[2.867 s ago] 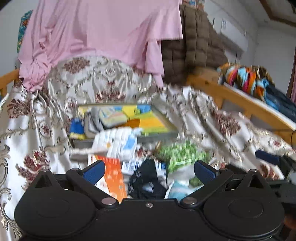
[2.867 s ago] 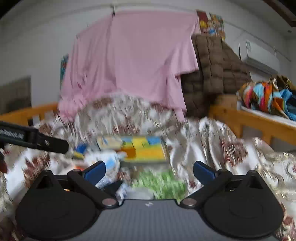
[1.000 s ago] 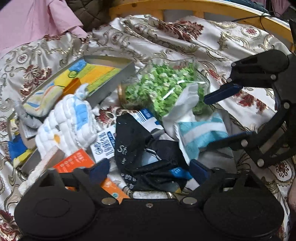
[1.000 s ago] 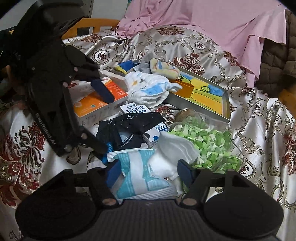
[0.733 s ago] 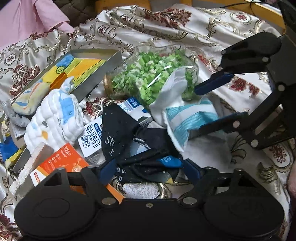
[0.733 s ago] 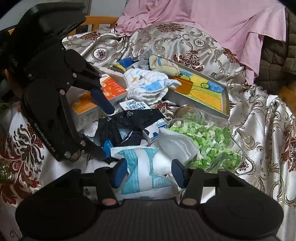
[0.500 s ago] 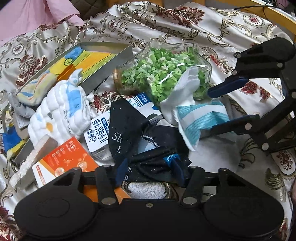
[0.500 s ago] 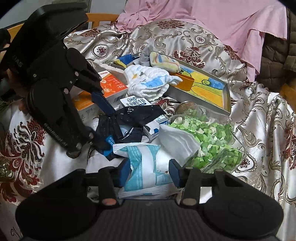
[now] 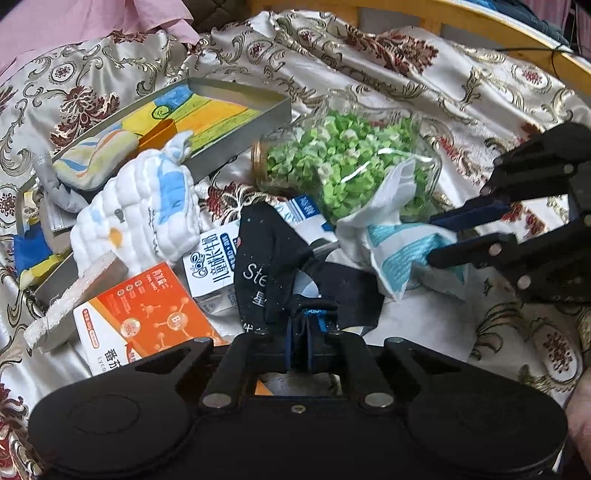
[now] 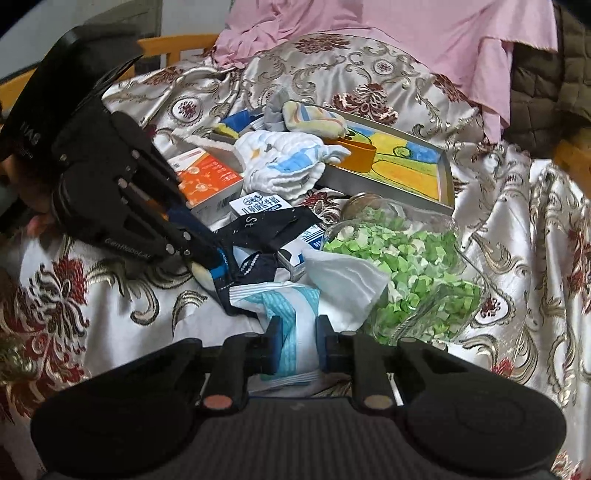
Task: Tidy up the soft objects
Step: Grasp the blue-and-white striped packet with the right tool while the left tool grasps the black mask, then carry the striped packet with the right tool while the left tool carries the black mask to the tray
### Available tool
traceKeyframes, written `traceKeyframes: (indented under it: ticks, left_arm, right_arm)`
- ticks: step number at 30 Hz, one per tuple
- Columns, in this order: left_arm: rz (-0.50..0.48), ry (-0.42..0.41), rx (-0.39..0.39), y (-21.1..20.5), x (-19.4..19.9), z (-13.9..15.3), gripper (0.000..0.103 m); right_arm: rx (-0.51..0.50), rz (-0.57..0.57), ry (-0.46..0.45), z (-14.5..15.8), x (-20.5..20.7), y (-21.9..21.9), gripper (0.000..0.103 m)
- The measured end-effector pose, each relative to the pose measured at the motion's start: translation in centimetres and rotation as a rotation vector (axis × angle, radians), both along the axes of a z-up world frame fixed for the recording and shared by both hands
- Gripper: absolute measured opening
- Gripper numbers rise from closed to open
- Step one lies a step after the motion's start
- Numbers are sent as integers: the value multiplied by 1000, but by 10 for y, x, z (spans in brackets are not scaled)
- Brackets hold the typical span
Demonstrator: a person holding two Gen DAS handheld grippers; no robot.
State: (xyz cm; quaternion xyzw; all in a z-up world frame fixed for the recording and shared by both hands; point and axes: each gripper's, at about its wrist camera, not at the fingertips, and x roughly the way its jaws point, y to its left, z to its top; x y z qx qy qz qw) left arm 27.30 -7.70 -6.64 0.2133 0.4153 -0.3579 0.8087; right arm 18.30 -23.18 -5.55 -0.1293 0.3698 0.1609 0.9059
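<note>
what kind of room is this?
Likely a home bedroom or living room: a wooden-framed seat or bed under a brocade cover, pink cloth draped behind, household clutter piled on it.

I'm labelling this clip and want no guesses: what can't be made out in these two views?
- Black cloth, left wrist view: its near end hidden by the left gripper.
- Teal-striped packet, right wrist view: its near end hidden by the right gripper.
- Milk carton, both views: half covered by the black cloth.
- Jar: its mouth blurred.
</note>
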Motion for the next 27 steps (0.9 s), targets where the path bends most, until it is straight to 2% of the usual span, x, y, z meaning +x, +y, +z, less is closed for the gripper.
traceKeyframes:
  ticks: [7, 10, 13, 15, 18, 21, 27]
  left_arm:
    - [41, -23, -31, 3, -1, 9, 6]
    - [100, -17, -74, 9, 3, 16, 6]
    - [162, -15, -136, 16, 7, 27, 6]
    - [200, -10, -174, 21, 8, 34, 6]
    - [260, 10, -220, 29, 6, 44, 6]
    - [292, 15, -265, 35, 0, 53, 6]
    - [325, -28, -370, 49, -8, 81, 6]
  right_arm:
    - [-16, 18, 0, 0, -3, 1, 23]
    - [-29, 22, 8, -3, -3, 3, 33]
    - [-32, 23, 8, -5, -2, 3, 32]
    - [-23, 26, 18, -7, -1, 3, 26]
    - [-9, 20, 32, -7, 0, 3, 25]
    - [48, -11, 36, -4, 0, -4, 22]
    - [204, -16, -71, 21, -14, -15, 21]
